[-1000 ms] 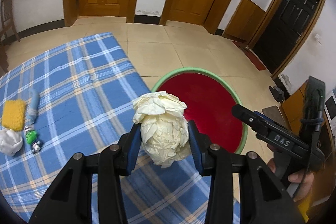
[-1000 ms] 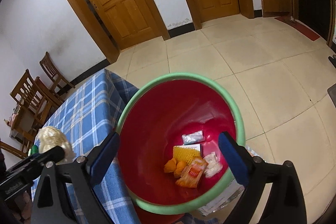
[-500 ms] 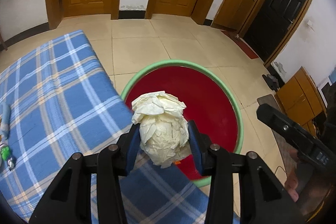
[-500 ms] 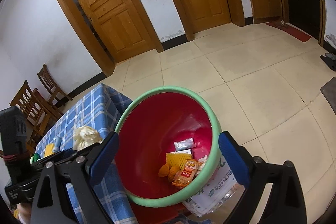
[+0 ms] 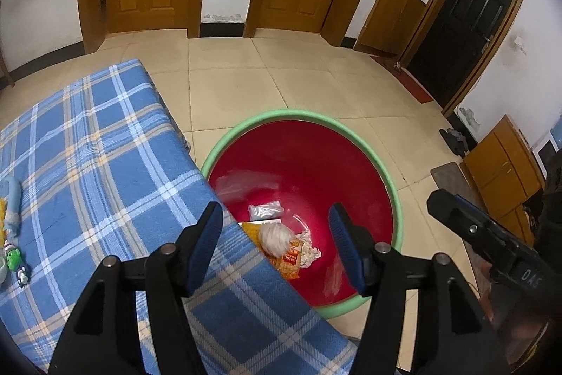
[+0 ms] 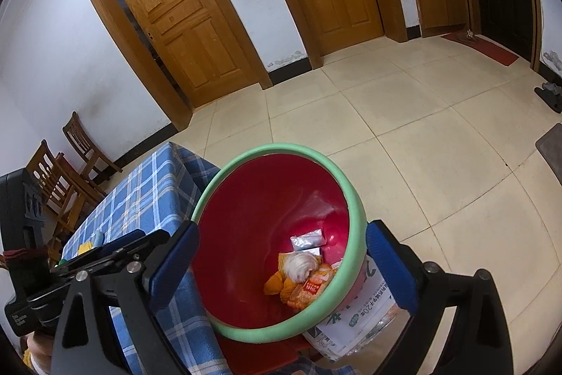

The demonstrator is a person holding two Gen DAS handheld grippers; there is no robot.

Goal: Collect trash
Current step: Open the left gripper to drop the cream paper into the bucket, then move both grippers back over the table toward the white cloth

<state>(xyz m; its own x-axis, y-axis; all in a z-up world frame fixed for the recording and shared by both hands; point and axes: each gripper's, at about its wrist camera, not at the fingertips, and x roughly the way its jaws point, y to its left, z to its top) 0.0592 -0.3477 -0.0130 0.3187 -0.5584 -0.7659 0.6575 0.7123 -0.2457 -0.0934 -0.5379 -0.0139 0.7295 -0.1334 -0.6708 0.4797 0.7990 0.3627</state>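
Left gripper (image 5: pixel 275 234) is hanging over the table edge, jaws spread wide and gripping nothing. The crumpled paper ball (image 5: pixel 275 238) is sitting in the red bin (image 5: pixel 302 160) on the wrappers (image 5: pixel 289 260), at 6 o'clock of the bin floor. Right gripper (image 6: pixel 281 264) is straddling the bin's green rim (image 6: pixel 354 217), jaws wide, not clamping it.

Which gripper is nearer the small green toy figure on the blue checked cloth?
Left. The left gripper hangs over the blue checked cloth's edge, small green toy figure to its left; the right gripper is farther, by the green-rimmed red bin.
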